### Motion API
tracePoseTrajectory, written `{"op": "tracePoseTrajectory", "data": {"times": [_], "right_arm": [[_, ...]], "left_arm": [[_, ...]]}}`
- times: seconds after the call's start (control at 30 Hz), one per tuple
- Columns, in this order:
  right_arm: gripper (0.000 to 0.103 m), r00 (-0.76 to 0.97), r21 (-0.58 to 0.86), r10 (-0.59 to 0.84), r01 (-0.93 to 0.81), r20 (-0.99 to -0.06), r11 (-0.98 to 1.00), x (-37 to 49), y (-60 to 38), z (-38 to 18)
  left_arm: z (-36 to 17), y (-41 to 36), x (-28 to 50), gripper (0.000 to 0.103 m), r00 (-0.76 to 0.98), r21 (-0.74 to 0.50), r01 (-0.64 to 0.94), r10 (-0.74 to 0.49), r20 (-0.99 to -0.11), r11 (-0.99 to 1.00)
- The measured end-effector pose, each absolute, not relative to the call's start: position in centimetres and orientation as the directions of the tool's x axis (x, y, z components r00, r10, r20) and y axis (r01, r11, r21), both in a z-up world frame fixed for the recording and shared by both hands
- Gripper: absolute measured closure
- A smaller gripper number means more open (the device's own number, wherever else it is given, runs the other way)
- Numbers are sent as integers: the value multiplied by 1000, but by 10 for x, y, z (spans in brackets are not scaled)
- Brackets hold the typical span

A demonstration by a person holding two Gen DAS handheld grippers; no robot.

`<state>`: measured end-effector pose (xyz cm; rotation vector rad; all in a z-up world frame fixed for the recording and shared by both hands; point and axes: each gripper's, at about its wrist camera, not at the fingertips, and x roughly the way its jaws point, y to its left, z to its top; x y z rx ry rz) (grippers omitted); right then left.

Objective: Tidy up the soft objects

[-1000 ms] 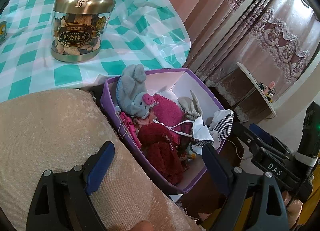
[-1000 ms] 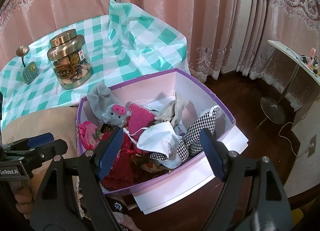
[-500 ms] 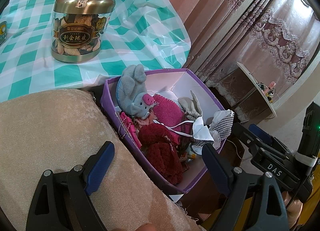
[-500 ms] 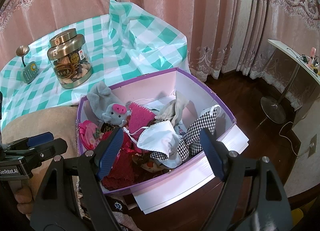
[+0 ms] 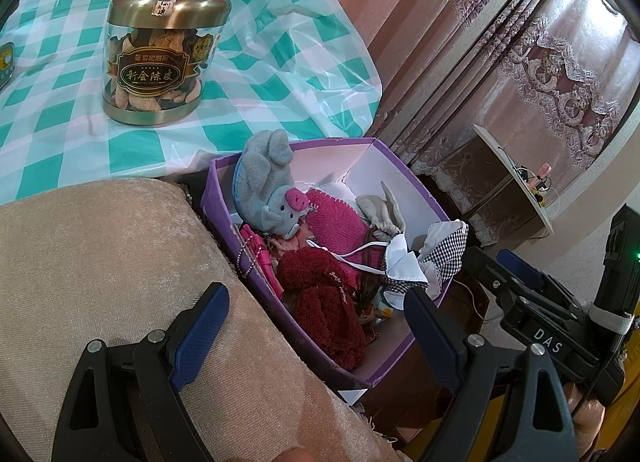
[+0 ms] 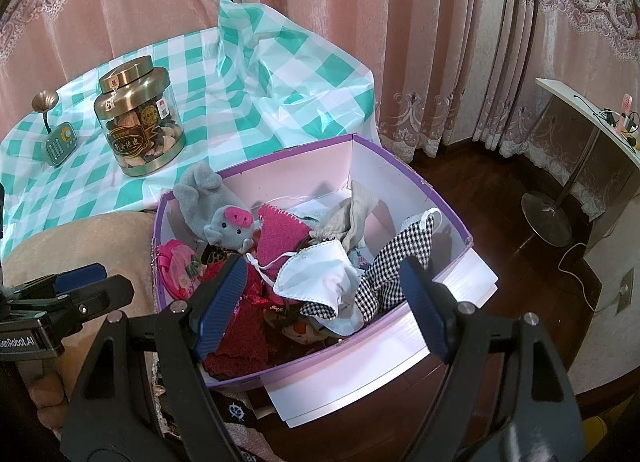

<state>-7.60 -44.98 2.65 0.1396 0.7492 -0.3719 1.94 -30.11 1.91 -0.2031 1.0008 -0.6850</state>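
- Left tool [image 5: 316, 326] hangs released, its blue pads wide apart with nothing between them; it sits over the seam where the beige cushion [image 5: 100, 262] meets the purple box [image 5: 218, 198], so one pad is over the cushion and the other over the box's near end.
- Beige cushion lies directly left of the purple box, touching or nearly touching its long left wall.
- Grey plush pig [image 6: 224, 218] leans in the box's far-left corner, snout turned toward the box's middle.
- Dark red knit pieces [image 5: 328, 302] fill the box's near-left part, the closest soft things to the left tool, just ahead of it and slightly right.
- White face mask [image 6: 316, 278] lies on top of the pile in the box's near-middle, its long axis running roughly across the box, straps trailing left.
- Checked cloth [image 6: 392, 274] drapes beside the mask toward the box's right wall.
- Right tool [image 6: 320, 302] is also released and empty, pads straddling the mask and checked cloth from above; by my judgement this hand is the nearer one for the mask, needing only a descent straight forward and down.
- Gold-lidded jar [image 6: 138, 118] stands on the checked tabletop [image 6: 240, 102] beyond the box's far-left corner, well apart from both tools.
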Motion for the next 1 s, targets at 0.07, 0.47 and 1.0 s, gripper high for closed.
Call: {"op": "tracePoseTrajectory", "data": {"times": [0.07, 0.47, 1.0], "right_arm": [[22, 671, -8, -280, 378, -686, 926, -76, -450, 26], [22, 669, -9, -279, 378, -689, 926, -77, -449, 23], [22, 662, -8, -277, 379, -696, 926, -76, -451, 21]], "left_arm": [[19, -301, 19, 13, 353, -458, 435, -615, -706, 775], [19, -301, 19, 13, 353, -458, 436, -615, -706, 775], [19, -302, 21, 8, 349, -465, 428, -617, -706, 775]]}}
